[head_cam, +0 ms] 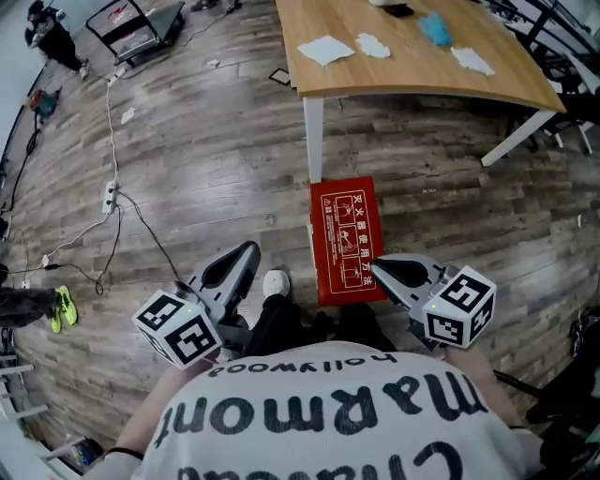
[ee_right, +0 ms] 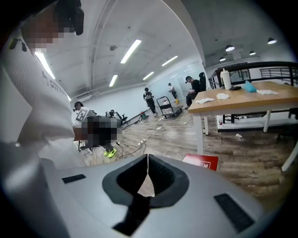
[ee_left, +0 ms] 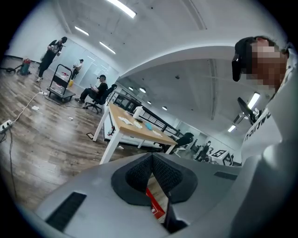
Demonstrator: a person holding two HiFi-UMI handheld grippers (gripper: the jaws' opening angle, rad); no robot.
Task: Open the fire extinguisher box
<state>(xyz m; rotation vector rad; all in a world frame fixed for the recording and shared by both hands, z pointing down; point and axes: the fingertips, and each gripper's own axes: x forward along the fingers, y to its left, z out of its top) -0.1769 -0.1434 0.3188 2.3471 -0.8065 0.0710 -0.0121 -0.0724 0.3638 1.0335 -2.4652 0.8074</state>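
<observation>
A flat red fire extinguisher box [head_cam: 347, 239] with white print lies on the wood floor beside a white table leg; a corner of it shows in the right gripper view [ee_right: 201, 161] and a sliver in the left gripper view [ee_left: 155, 206]. My right gripper [head_cam: 373, 265] is shut and empty, its tip over the box's near right edge. Left of the box, my left gripper [head_cam: 253, 247] is shut and empty, hanging over bare floor. The box lid is closed.
A wooden table [head_cam: 412, 61] with papers and a blue cloth stands just beyond the box, its white leg [head_cam: 313, 141] at the box's far end. A power strip and cables [head_cam: 112, 202] trail at left. My shoe [head_cam: 275, 282] sits between the grippers. People and a cart [head_cam: 141, 23] are far off.
</observation>
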